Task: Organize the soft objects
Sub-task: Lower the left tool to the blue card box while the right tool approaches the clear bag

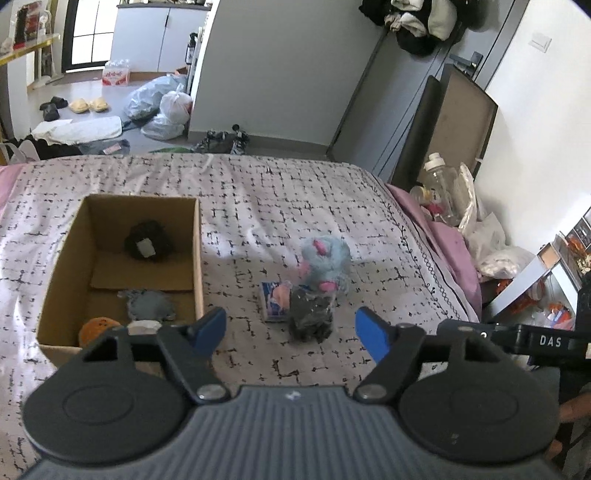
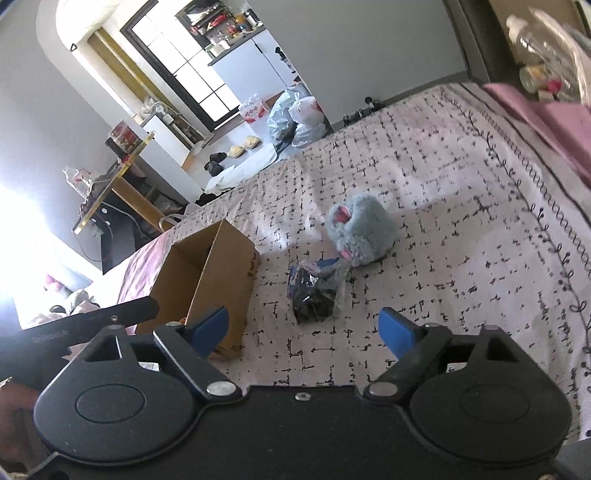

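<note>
A cardboard box (image 1: 197, 258) (image 2: 232, 266) stands open on the patterned bedspread (image 1: 288, 206) (image 2: 443, 206). Inside it lie a black fuzzy item (image 1: 146, 242), a grey soft item (image 1: 151, 304) and an orange one (image 1: 96, 328). To the right of the box sit a fluffy blue plush with pink ears (image 1: 325, 264) (image 2: 360, 234), a small blue and pink packet (image 1: 275, 301) and a clear bag of dark stuff (image 1: 310, 317) (image 2: 316, 291). My left gripper (image 1: 290, 330) is open just short of the bag, nothing between its blue fingers. My right gripper (image 2: 303, 328) is open too, near the same bag.
The bed's right edge meets a pink sheet (image 1: 443, 236) and a cluttered side stand with a clear bottle (image 1: 439, 177). Beyond the bed's far edge the floor holds plastic bags (image 1: 162, 103), slippers (image 1: 88, 105) and shoes (image 1: 221, 142). Clothes hang on the door (image 1: 413, 22).
</note>
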`<state>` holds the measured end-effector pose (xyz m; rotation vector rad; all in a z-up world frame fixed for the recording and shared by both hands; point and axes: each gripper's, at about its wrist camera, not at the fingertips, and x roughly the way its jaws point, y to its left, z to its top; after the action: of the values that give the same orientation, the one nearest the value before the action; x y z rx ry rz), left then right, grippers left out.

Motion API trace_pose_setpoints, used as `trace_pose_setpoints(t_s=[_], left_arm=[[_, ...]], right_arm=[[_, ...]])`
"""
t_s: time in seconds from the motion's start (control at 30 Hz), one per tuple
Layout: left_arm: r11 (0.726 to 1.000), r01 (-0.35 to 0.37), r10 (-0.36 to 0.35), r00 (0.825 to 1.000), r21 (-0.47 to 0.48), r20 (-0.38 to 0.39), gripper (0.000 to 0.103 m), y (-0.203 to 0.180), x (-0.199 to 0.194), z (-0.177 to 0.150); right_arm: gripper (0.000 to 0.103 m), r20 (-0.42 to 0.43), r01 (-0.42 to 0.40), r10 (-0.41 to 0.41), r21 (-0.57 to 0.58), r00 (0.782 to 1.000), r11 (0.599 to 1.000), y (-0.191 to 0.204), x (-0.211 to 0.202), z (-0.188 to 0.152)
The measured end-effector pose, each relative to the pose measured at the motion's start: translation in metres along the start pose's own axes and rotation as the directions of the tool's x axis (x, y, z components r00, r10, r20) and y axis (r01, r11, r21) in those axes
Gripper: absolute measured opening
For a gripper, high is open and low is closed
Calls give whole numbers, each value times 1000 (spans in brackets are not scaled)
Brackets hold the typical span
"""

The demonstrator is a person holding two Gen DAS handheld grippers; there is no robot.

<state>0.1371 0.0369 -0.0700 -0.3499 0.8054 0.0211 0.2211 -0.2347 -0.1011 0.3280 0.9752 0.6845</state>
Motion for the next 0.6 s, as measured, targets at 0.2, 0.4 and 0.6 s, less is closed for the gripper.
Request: trace_pose_setpoints(t_s=[0.2, 0.4, 0.6], left_arm=[[1000, -7, 7, 1000, 8, -20, 69, -4, 19, 3], [1000, -24, 24, 999, -4, -44, 62, -2, 36, 7], [1000, -24, 24, 999, -2, -44, 61, -5, 49, 14]], right_arm=[[81, -26, -16, 18, 57, 999, 998, -14, 16, 1], [81, -51, -40, 46, 101, 998, 994, -23, 38, 5], [75, -89, -55, 69, 149, 994, 987, -30, 71, 9]])
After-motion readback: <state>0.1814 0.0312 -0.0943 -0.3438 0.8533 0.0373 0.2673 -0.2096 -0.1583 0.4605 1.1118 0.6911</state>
